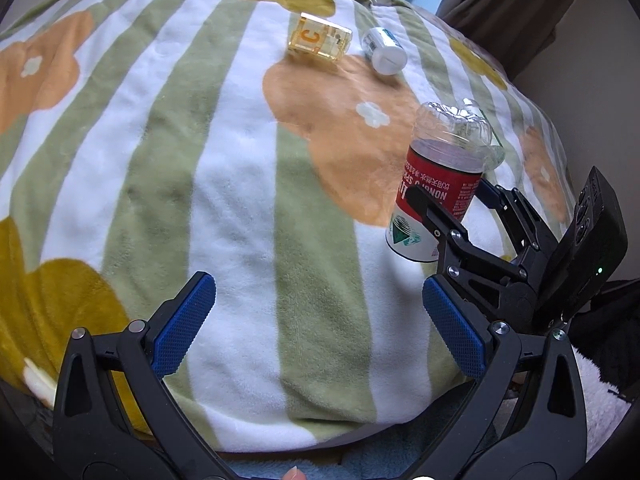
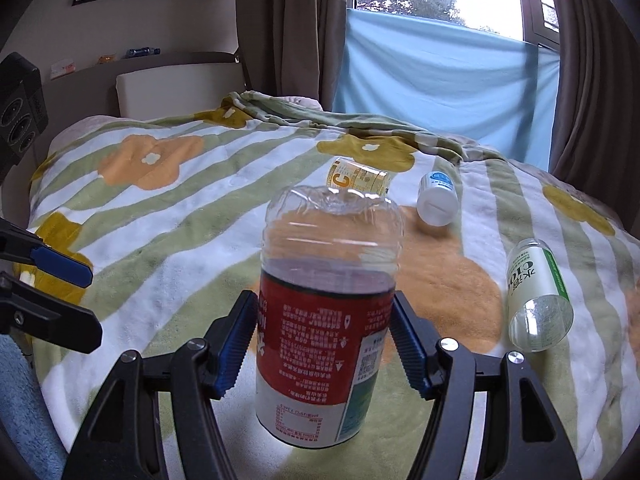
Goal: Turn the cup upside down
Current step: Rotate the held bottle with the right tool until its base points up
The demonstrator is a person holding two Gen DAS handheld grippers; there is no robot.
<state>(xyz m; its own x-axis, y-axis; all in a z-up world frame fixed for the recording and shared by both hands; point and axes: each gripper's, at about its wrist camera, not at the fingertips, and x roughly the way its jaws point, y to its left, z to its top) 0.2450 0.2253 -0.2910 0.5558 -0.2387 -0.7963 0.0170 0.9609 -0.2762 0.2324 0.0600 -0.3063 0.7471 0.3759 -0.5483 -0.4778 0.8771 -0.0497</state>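
Blanket [image 2: 168,240]: I see it bearing everything.
Cup [image 2: 326,320]: long axis near vertical, moulded base up, open end on the blanket.
Right gripper [image 2: 325,346]: I hold it clamped across the cup's label.
Left gripper [image 1: 316,328]: wide apart, holding nothing.
Green-label bottle [image 2: 538,296], yellow bottle [image 2: 360,179], white bottle [image 2: 437,198]: lying beyond.

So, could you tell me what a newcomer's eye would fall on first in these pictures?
First, the red-labelled cup, a cut bottle standing base-up on the flowered blanket between the blue pads of the right claw. The left claw hangs open over bare blanket beside it. Further back lie an amber C bottle, a white bottle and a green-striped clear one.
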